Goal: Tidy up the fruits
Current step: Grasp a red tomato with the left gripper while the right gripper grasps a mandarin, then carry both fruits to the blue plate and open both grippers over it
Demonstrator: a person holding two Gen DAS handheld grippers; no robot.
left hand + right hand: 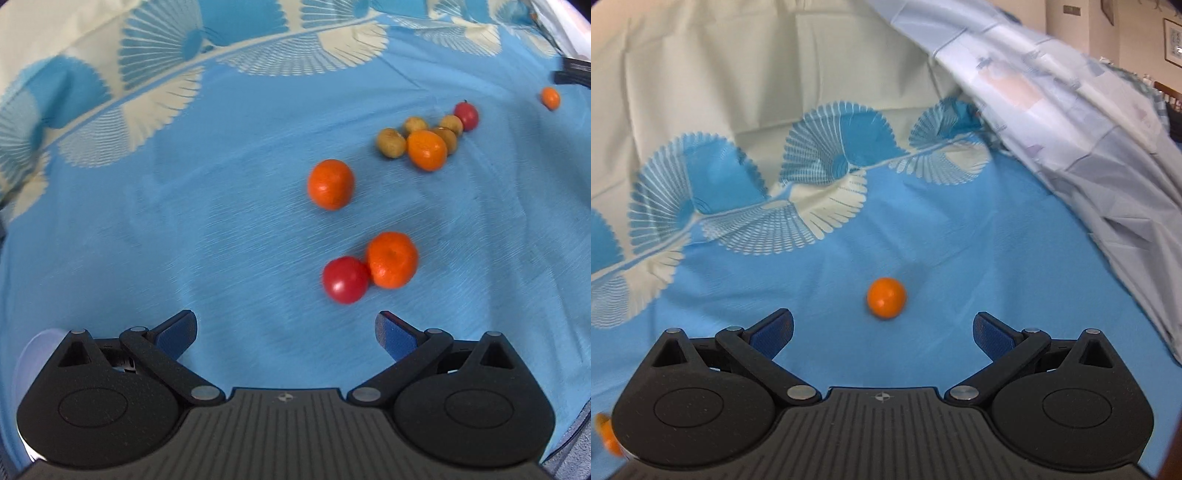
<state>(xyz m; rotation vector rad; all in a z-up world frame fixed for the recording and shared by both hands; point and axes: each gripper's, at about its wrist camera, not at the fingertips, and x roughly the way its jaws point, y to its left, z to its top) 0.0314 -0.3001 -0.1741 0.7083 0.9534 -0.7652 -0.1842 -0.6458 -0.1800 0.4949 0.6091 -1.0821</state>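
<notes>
Both tools are empty with their pads spread wide apart, so nothing's been grabbed at this point. Fruit is scattered loose on the blue bedsheet (pixel 147 221).

The right tool (pixel 882 332) has one small orange ball-shaped fruit (pixel 886 297) sitting dead ahead of it, just beyond the fingertips and pretty much centered in the gap between the pads. It's round, so there's no long axis to worry about and no wrist twist needed. I'd guess a straight push forward and down, then a squeeze, gets it. It's alone on the sheet with a crumpled pale blanket (pixel 1089 129) off to the tool's right, well apart from it.

The left tool (pixel 286 332) is looking at the bigger mess. Nearest to it, ahead and a bit to its right, a red tomato-looking fruit (pixel 345 279) sits touching a mandarin (pixel 392 259). Farther ahead there's another mandarin (pixel 331 184) on its own, then a cluster of yellowish-brown small fruits (pixel 390 142) huddled around a third mandarin (pixel 426 149), with another red one (pixel 466 115) at the back.

So the right side has the cleaner shot: its fruit is lined up already. The left one would have to shift right first, and the touching pair could roll when nudged. The view's a bit motion-blurred too.
</notes>
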